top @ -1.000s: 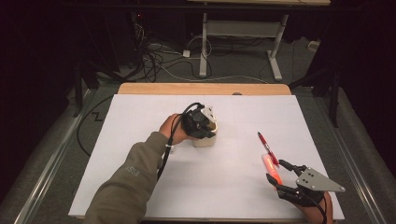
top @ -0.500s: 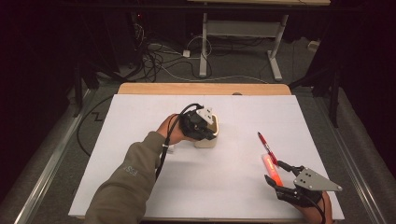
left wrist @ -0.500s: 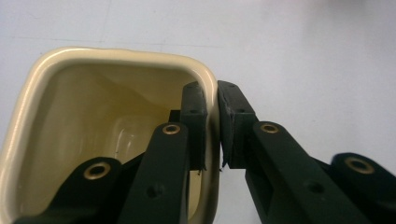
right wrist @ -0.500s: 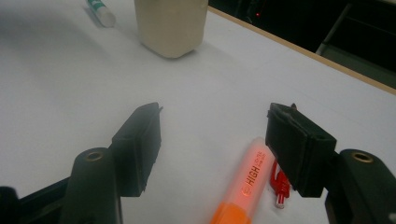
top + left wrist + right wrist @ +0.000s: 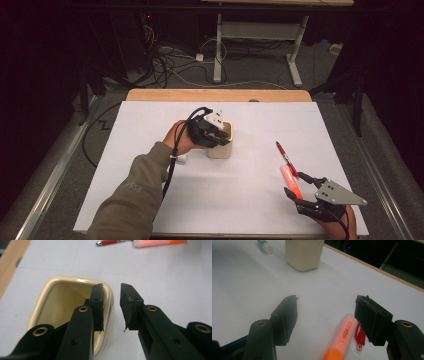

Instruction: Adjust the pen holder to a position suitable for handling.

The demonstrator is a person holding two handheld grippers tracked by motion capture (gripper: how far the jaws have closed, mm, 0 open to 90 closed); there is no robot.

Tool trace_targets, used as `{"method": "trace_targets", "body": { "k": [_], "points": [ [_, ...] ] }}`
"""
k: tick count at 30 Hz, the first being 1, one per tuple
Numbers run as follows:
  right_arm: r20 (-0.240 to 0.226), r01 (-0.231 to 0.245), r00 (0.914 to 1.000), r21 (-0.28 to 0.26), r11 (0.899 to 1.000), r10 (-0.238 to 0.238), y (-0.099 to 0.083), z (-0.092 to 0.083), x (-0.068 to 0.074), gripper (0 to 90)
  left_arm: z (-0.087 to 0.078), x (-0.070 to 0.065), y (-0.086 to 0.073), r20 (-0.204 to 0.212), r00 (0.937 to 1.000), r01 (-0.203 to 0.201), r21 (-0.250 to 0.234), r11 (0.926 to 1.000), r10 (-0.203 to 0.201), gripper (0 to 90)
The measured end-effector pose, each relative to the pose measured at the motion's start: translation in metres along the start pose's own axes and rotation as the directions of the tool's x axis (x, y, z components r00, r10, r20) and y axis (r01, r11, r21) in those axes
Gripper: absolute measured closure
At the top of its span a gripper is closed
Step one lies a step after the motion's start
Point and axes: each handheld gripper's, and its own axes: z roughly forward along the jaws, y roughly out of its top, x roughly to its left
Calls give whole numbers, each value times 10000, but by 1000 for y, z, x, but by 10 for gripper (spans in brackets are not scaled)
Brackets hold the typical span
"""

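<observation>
Mostly our left gripper (image 5: pixel 216 131) hides the glossy cream ceramic cup (image 5: pixel 75 307) near the worktop's middle; its jaws have just been opening, straddling the cup's wall without pressing. Our right gripper (image 5: pixel 294 186) stands spread over the orange highlighter (image 5: pixel 342 337), lettered "HIGH", beside a half-hidden red pen (image 5: pixel 360 336).
</observation>
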Motion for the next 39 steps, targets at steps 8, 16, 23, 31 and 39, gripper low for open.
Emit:
{"method": "trace_targets", "body": {
  "k": [8,16,23,31,39],
  "points": [
    [45,-1,10000,-29,10000,1,0,0,-1,356,-21,-19,-10,-1138,9935,-80,-773,9970,-9,664],
    [116,-57,9999,-22,10000,57,0,-1,-2,356,-32,-36,-26,-2385,9711,-163,-1063,9942,-95,564],
    [144,-79,9999,3,10000,79,0,-1,-2,356,-35,-51,-43,-3233,9461,-238,-1261,9917,-184,405],
    [130,-68,9999,4,10000,68,0,-1,-2,355,-46,-74,-73,-4024,9134,-326,-2206,9748,-605,273],
    [193,-73,9998,41,10000,72,0,-2,-2,356,-53,-97,-111,-4471,8880,-86,-2509,9680,-1080,249]
  ]
}}
